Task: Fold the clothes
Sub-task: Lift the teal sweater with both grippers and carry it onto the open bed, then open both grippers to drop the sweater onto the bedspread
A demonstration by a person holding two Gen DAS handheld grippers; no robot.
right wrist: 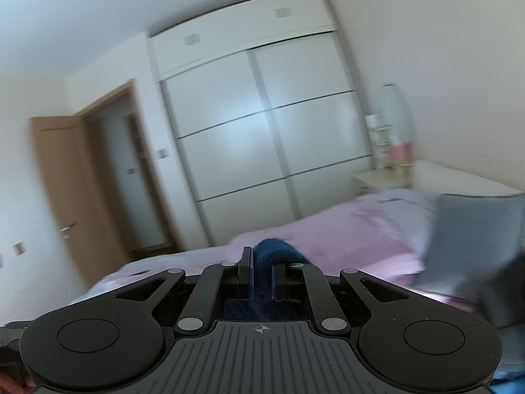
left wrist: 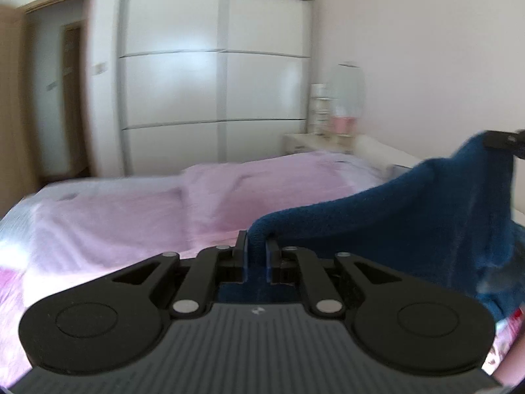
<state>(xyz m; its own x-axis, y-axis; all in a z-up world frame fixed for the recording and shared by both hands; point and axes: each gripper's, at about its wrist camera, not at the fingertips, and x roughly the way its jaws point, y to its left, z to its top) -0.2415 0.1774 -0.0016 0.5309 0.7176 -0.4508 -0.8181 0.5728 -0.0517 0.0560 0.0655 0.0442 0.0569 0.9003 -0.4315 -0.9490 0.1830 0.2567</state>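
Note:
A dark blue knit garment (left wrist: 410, 210) hangs in the air above the bed, stretched between both grippers. My left gripper (left wrist: 257, 249) is shut on one edge of it, a fold bulging out past the fingertips. At the right edge of the left wrist view, the right gripper (left wrist: 502, 139) holds the garment's other end higher up. In the right wrist view my right gripper (right wrist: 262, 264) is shut on the blue garment (right wrist: 279, 251), a small bunch of it showing beyond the fingers. The rest of the cloth hangs below, out of sight.
A bed with a pink cover (left wrist: 131, 210) spreads below both grippers. A white wardrobe (left wrist: 213, 75) stands behind it, an open wooden door (right wrist: 62, 190) to the left. A white nightstand (left wrist: 315, 142) with a lamp sits at the bed's far right. Grey folded cloth (right wrist: 472, 239) lies on the bed at right.

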